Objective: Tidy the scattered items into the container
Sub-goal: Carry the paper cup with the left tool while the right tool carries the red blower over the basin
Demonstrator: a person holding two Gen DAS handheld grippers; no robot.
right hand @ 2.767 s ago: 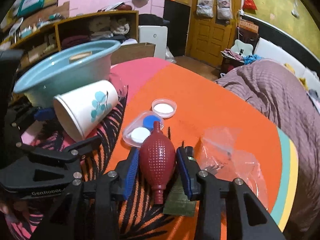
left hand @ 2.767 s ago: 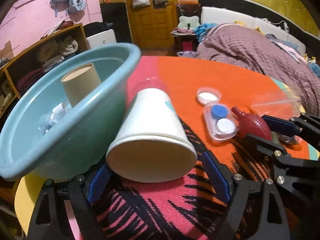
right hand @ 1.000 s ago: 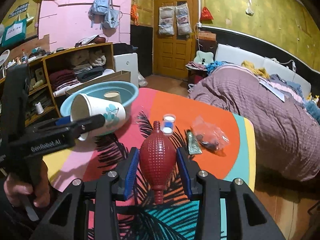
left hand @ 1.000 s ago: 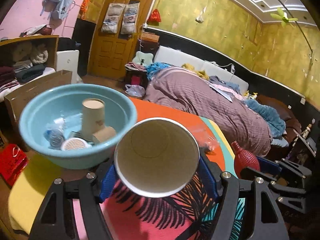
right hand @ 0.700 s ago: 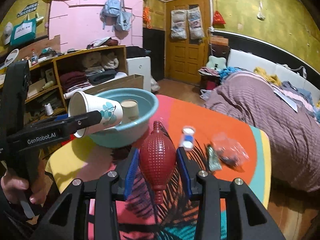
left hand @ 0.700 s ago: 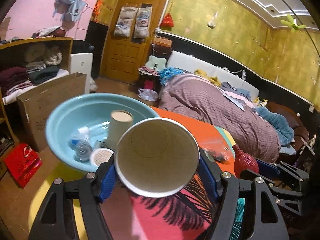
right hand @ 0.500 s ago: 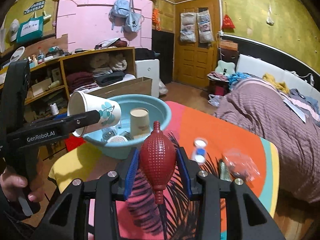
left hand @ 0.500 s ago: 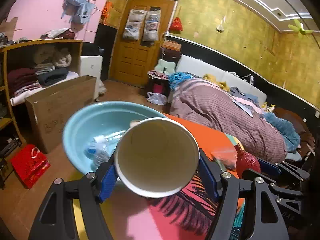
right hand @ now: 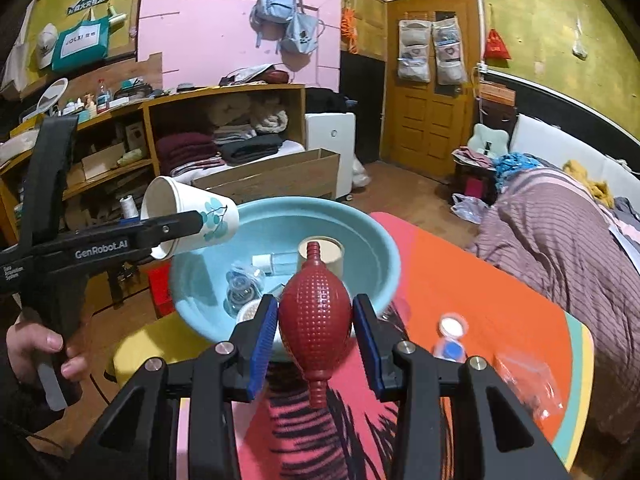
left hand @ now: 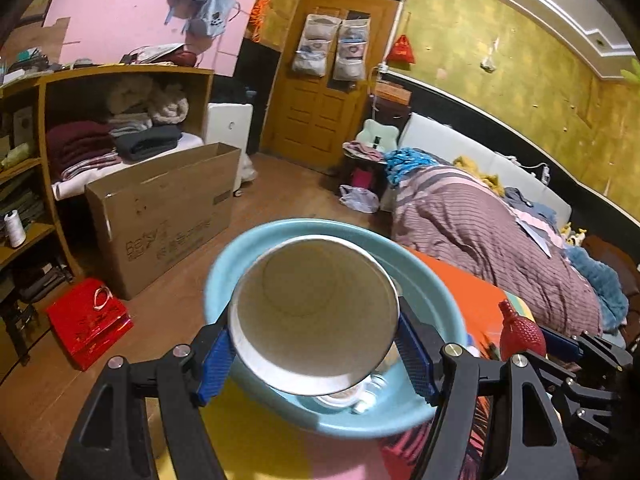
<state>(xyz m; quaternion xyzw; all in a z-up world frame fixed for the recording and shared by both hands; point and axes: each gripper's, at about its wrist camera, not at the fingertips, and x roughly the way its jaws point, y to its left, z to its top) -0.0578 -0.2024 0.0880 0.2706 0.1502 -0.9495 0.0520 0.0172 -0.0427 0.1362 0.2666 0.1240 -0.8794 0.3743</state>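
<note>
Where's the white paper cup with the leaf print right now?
In the right wrist view the paper cup is at left, clamped sideways in the left gripper, held above the near-left rim of the blue basin.

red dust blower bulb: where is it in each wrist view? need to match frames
Left wrist: red blower bulb at right edge, lower half, held by the right gripper, just right of the blue basin.
Right wrist: the bulb sits bottom centre between the jaws, nozzle up, in front of the basin.
Shared landmark: the yellow panelled door.
</note>
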